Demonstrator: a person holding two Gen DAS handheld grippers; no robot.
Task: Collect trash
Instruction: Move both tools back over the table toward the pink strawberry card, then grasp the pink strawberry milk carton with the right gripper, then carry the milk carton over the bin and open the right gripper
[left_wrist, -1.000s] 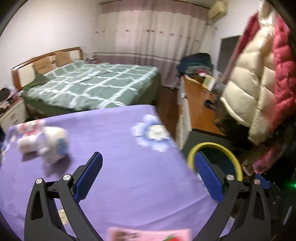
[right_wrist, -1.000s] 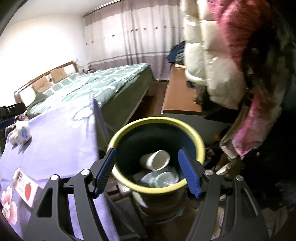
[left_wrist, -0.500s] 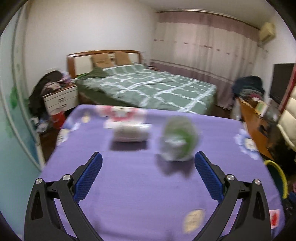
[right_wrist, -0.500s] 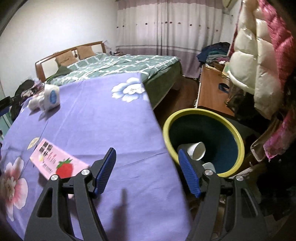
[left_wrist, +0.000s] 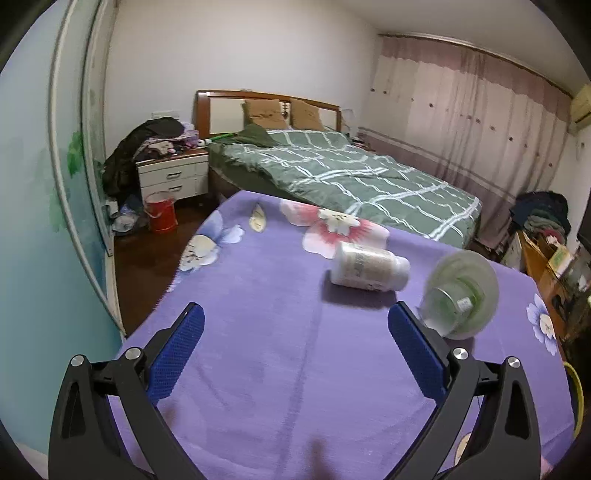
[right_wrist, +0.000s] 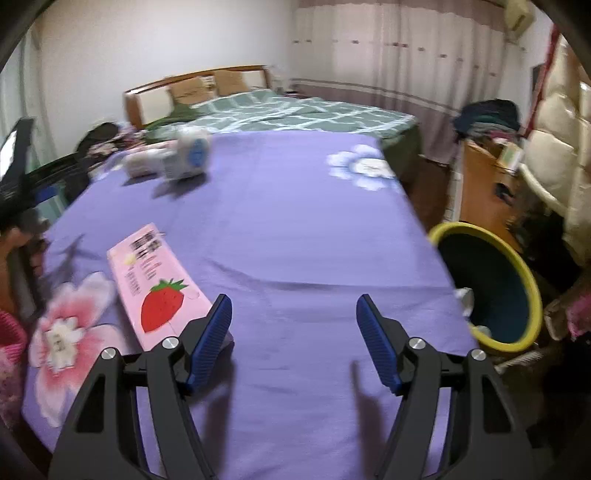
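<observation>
Pink strawberry carton (right_wrist: 157, 282) flat on purple tablecloth (right_wrist: 295, 229), beside empty right gripper (right_wrist: 293, 314)

No text can be read. Dark print is seen above a strawberry picture on the pink carton (right_wrist: 155, 284), but it is blurred. A printed label on the lying bottle (left_wrist: 367, 266) is too small to make out.

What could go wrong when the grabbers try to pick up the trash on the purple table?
The white bottle and clear cup lie on their sides, so a nudge might roll them away. The pink strawberry box lies flat, hard to pinch. The trash bin sits beyond the table's edge, so a drop could miss.
</observation>
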